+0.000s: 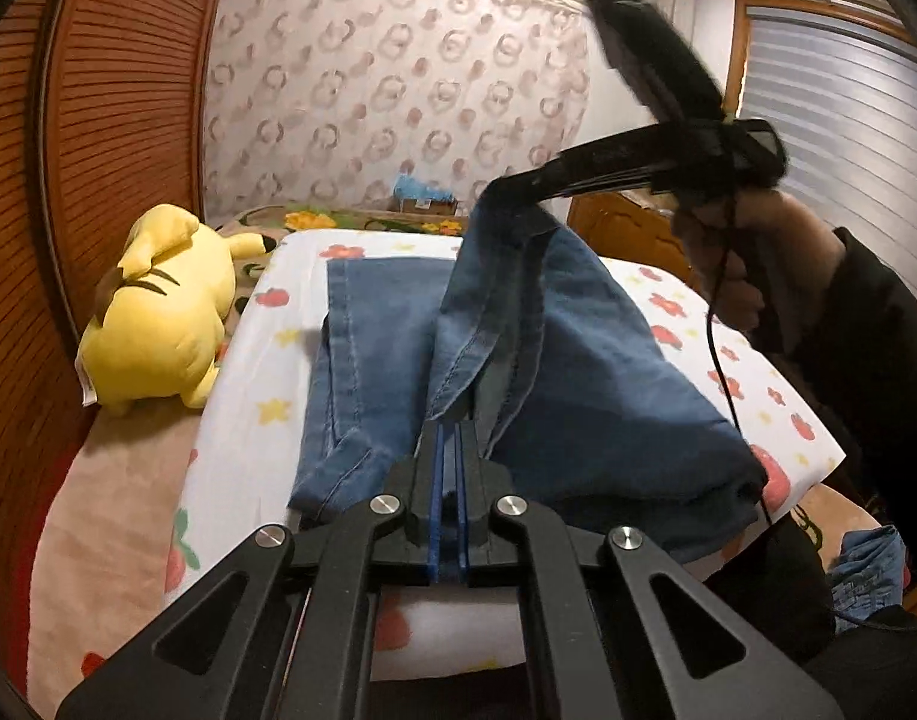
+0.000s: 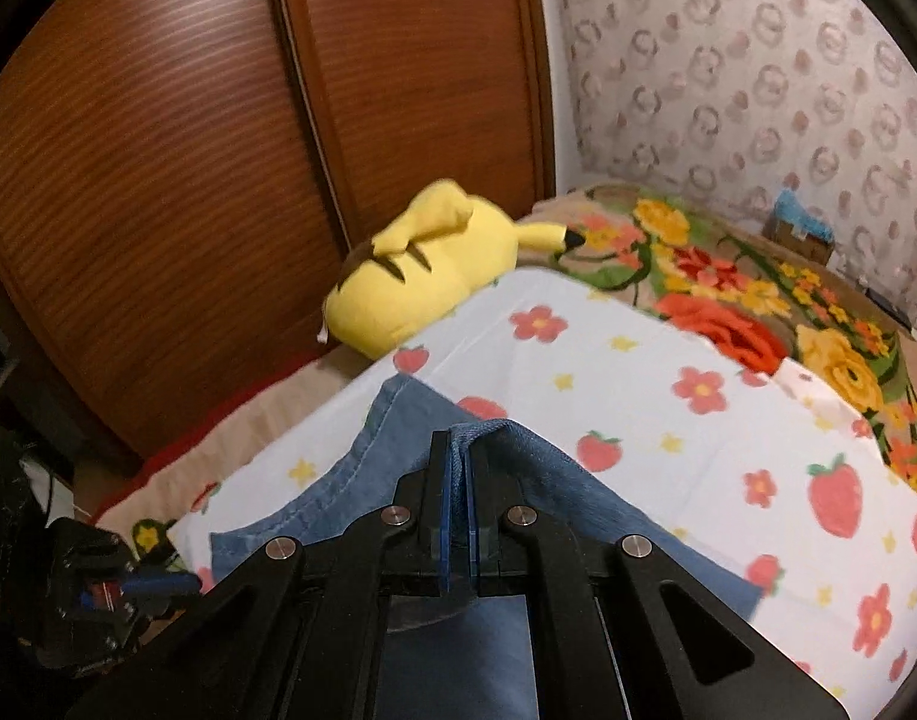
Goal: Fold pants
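Bed (image 1: 128,516), patterned sheet (image 2: 638,360), pants (image 1: 386,324), plush (image 1: 158,324)

No legible text, labels, brands or numbers anywhere in either view.

Left of the blue denim pants (image 1: 392,324), a strip of white strawberry-print sheet (image 1: 266,360) lies bare, bounded by the yellow plush toy (image 1: 158,324) against the slatted wooden wardrobe door (image 1: 86,150) — right of the pants the sheet is bare too, up to the flowered blanket (image 2: 758,300)
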Demonstrator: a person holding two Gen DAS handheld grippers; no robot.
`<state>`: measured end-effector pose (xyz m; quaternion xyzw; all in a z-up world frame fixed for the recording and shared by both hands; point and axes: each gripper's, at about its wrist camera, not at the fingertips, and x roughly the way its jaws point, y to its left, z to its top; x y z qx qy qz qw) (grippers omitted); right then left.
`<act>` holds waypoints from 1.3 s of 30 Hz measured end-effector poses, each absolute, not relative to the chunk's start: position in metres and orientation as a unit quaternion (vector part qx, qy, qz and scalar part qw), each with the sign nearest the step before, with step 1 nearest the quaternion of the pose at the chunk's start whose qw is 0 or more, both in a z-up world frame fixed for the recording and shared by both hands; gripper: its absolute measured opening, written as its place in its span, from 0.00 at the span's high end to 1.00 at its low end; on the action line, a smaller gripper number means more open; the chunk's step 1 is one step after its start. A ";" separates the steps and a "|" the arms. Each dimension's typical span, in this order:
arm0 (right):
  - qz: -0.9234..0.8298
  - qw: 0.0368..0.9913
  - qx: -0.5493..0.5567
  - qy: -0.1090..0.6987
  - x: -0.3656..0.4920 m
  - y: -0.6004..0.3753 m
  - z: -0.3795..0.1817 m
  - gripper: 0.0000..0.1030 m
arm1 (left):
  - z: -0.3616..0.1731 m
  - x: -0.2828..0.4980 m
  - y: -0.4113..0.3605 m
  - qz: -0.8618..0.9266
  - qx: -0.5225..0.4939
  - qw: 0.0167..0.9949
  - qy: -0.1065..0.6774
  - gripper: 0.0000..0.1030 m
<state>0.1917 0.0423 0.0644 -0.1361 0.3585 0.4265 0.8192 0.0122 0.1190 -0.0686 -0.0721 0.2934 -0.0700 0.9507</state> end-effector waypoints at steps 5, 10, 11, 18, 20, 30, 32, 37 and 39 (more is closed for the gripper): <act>0.411 0.815 -0.156 0.377 0.206 0.061 0.048 0.95 | -0.069 0.011 0.122 -0.068 -0.071 0.950 0.298 0.96; 0.396 0.819 -0.159 0.383 0.205 0.058 0.053 0.65 | -0.071 0.016 0.115 -0.063 -0.058 0.946 0.312 0.92; 0.393 0.823 -0.161 0.378 0.204 0.056 0.056 0.65 | -0.072 0.018 0.115 -0.063 -0.059 0.945 0.315 0.89; 0.384 0.842 -0.152 0.346 0.177 -0.003 0.079 0.60 | -0.065 0.021 0.108 -0.075 -0.065 0.949 0.299 0.58; 0.374 0.846 -0.159 0.345 0.169 -0.021 0.076 0.60 | -0.064 0.024 0.104 -0.077 -0.060 0.949 0.298 0.58; 0.324 0.853 -0.153 0.380 0.155 -0.105 0.032 0.60 | -0.085 0.051 0.087 -0.067 -0.027 0.943 0.324 0.58; 0.317 0.852 -0.145 0.390 0.155 -0.113 0.017 0.60 | -0.091 0.055 0.091 -0.044 -0.019 0.941 0.335 0.58; 0.298 0.854 -0.132 0.406 0.162 -0.119 -0.003 0.60 | -0.102 0.052 0.107 0.029 0.005 0.936 0.350 0.58; 0.293 0.855 -0.139 0.405 0.161 -0.114 -0.009 0.60 | -0.105 0.048 0.116 0.035 -0.006 0.936 0.351 0.58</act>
